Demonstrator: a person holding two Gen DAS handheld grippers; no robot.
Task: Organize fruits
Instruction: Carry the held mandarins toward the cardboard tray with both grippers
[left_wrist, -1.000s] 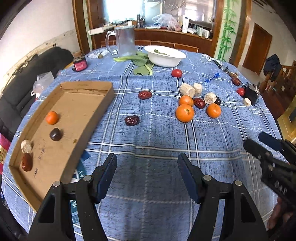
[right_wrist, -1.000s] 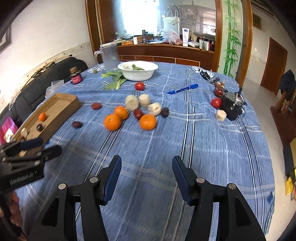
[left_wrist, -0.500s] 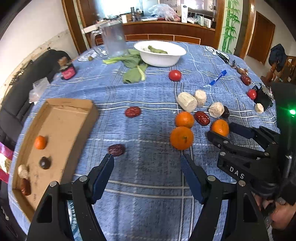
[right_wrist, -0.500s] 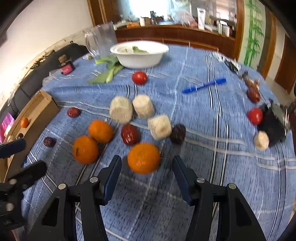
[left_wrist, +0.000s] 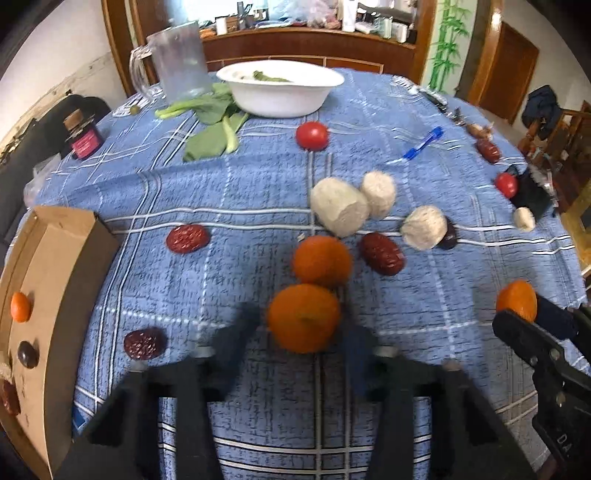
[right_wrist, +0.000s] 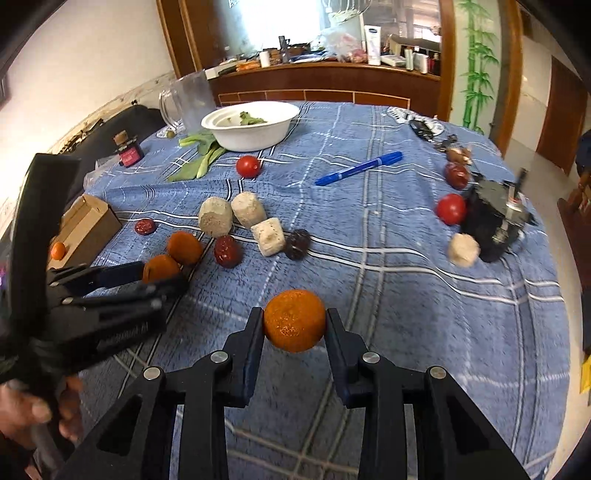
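Low in the centre of each wrist view, the left gripper (left_wrist: 301, 332) and right gripper (right_wrist: 294, 325), jaws just closed, each pinch an orange (left_wrist: 303, 317) (right_wrist: 294, 320) across its middle; light, roundish, soft-skinned fruit, I'd squeeze gently.

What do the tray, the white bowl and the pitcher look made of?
Tray: plain brown cardboard, matte, folded walls. White bowl: smooth, slightly glossy, plastic or ceramic, can't tell. Pitcher: translucent, frosted-looking, handled, probably plastic, possibly glass.

Both cameras sit low on the grippers and look down across the table (left_wrist: 258, 192). Both see the bowl (left_wrist: 280, 88) and each other's gripper.
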